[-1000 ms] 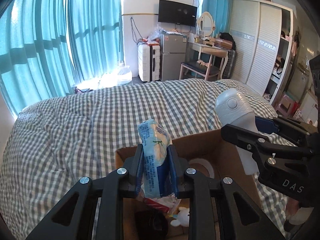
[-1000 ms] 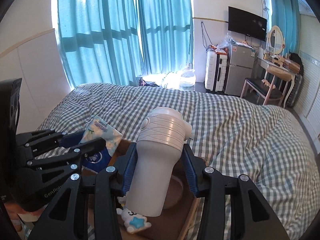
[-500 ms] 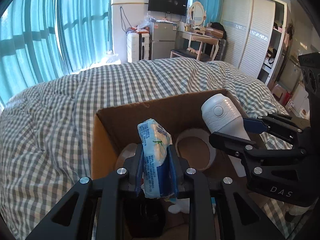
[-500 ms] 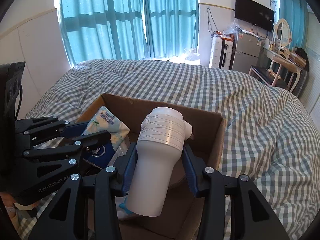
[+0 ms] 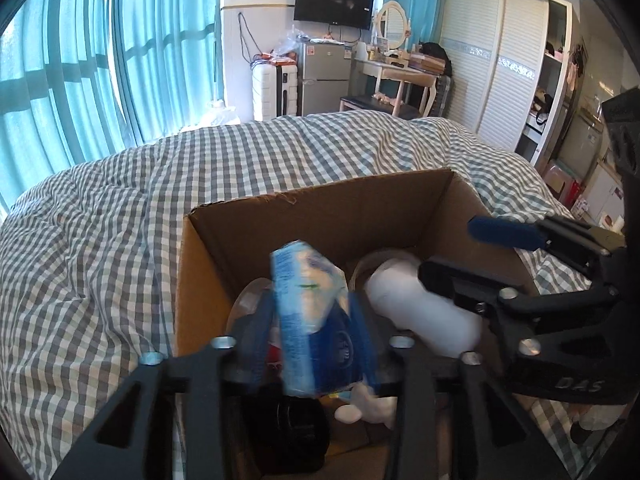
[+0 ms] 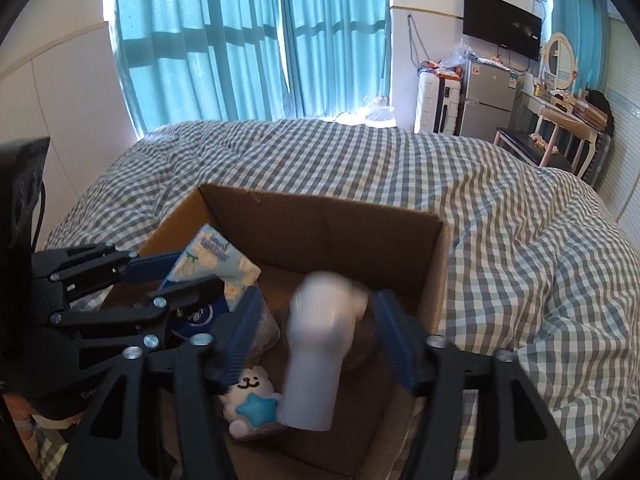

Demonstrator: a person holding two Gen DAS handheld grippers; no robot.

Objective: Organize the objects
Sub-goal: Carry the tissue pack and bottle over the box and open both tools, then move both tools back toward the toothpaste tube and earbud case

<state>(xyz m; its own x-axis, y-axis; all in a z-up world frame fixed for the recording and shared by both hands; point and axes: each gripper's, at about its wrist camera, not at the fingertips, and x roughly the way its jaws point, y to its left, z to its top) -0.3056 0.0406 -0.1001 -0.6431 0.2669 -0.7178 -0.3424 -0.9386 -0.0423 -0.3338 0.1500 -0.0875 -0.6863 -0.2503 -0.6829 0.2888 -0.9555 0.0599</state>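
Both grippers hang over the cardboard box (image 6: 436, 264) on the checked bed (image 6: 520, 240). The left gripper (image 5: 312, 320) has just been spreading its jaws around the blue tissue pack (image 5: 310, 312) — blurred, whether the pads touch it I cannot tell. The right gripper (image 6: 316, 332) has just been opening too, its pads clear of the white bottle (image 6: 320, 344) — a plush toy (image 6: 252, 404) and a black jar (image 5: 292, 428) crowd the box floor below.

Left wrist view: taken close above the near-left corner of the cardboard box (image 5: 320, 216), angled down and forward across the checked bed (image 5: 100, 240) toward the wardrobe (image 5: 516, 80) and television (image 5: 334, 2). Right wrist view: taken close above the box's (image 6: 320, 220) near-right corner, angled down toward the curtains (image 6: 240, 40). Shared by both: the box interior, the bed, the television (image 6: 502, 34), and the opposite gripper at the frame edge.
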